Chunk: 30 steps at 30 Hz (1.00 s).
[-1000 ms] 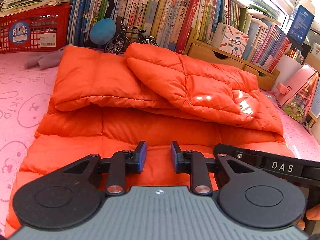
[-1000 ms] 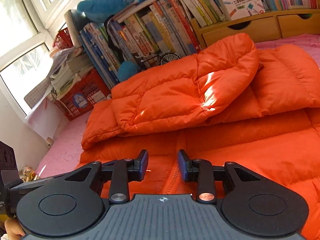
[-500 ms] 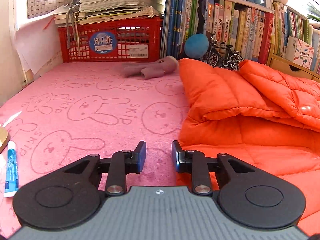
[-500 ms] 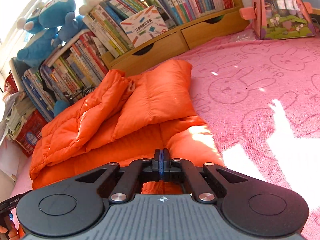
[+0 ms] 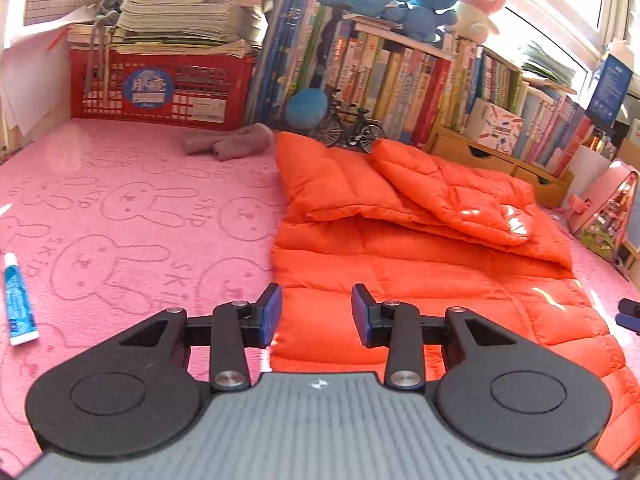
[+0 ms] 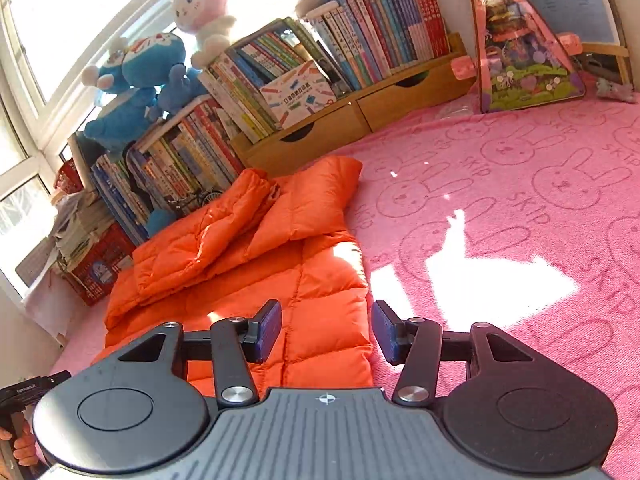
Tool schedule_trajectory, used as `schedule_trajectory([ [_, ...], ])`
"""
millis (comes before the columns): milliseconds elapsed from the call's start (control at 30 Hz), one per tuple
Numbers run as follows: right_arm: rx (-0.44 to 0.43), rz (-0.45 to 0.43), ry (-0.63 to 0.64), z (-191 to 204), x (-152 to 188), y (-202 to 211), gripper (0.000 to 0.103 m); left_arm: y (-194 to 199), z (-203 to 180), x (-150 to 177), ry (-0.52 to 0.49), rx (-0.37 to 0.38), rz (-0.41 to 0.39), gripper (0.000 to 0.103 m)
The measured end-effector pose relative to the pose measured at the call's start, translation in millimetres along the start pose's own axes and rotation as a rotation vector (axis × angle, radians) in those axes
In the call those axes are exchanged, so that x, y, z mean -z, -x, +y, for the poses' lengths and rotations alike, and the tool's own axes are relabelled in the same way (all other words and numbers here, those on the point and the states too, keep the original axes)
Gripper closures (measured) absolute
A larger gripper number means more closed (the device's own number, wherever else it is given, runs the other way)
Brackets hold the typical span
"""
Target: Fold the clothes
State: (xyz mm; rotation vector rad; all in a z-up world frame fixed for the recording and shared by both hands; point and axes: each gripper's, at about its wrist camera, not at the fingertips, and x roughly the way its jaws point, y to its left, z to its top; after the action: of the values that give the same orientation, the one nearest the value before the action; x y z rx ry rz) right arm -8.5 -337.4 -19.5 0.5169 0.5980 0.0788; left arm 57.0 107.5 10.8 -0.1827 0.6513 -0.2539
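Observation:
An orange puffer jacket [image 5: 420, 264] lies flat on the pink bunny-print cover [image 5: 120, 216], both sleeves folded across its upper part. My left gripper [image 5: 316, 316] is open over the jacket's near left corner, with the left edge running between its fingers. In the right wrist view the same jacket [image 6: 256, 272] lies left of centre. My right gripper [image 6: 326, 332] is open wide over the jacket's near right corner, its hem edge between the fingers. Neither gripper holds any fabric.
A red basket [image 5: 160, 88] with stacked papers, rows of books [image 5: 380, 76], plush toys and a model bicycle [image 5: 352, 128] line the back. A grey cloth [image 5: 232, 142] and a blue-white tube [image 5: 18, 300] lie on the cover. A pink toy tent [image 6: 524, 40] stands at the right.
The right gripper has opened from shut over the jacket's right corner. The left gripper has opened wider and shifted right from the bare cover onto the jacket's left edge.

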Motion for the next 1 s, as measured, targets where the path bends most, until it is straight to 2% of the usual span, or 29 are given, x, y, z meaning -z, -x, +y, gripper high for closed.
schedule_trajectory([
  [100,-0.086,0.028,0.003,36,2,-18,0.054,-24,-39,0,-0.015,0.085,0.018,0.067],
  [200,-0.159,0.073,0.025,73,8,-46,0.064,-50,-71,4,-0.022,0.145,0.051,0.067],
  [300,-0.165,0.114,0.058,101,15,-75,0.068,-73,-86,6,-0.033,0.145,0.086,0.067],
  [400,-0.133,0.146,0.068,111,19,-93,0.072,-85,-89,9,-0.059,0.101,0.103,0.068],
  [467,-0.09,0.157,0.075,106,23,-100,0.083,-83,-87,11,-0.098,0.069,0.097,0.069],
  [533,-0.074,0.164,0.06,94,25,-102,0.1,-81,-84,14,-0.138,0.037,0.091,0.069],
  [567,-0.071,0.169,0.042,85,25,-102,0.103,-80,-83,15,-0.157,0.022,0.087,0.069],
  [667,-0.078,0.175,0.007,66,21,-95,0.103,-76,-73,17,-0.185,-0.025,0.073,0.071],
  [833,0.042,0.112,0.103,52,16,-78,0.103,-67,-45,18,-0.177,-0.107,0.051,0.072],
  [900,0.074,0.095,0.098,41,13,-71,0.103,-63,-31,17,-0.155,-0.123,0.05,0.075],
  [1000,0.119,0.071,0.069,24,8,-61,0.103,-55,-11,17,-0.124,-0.238,0.036,0.073],
])
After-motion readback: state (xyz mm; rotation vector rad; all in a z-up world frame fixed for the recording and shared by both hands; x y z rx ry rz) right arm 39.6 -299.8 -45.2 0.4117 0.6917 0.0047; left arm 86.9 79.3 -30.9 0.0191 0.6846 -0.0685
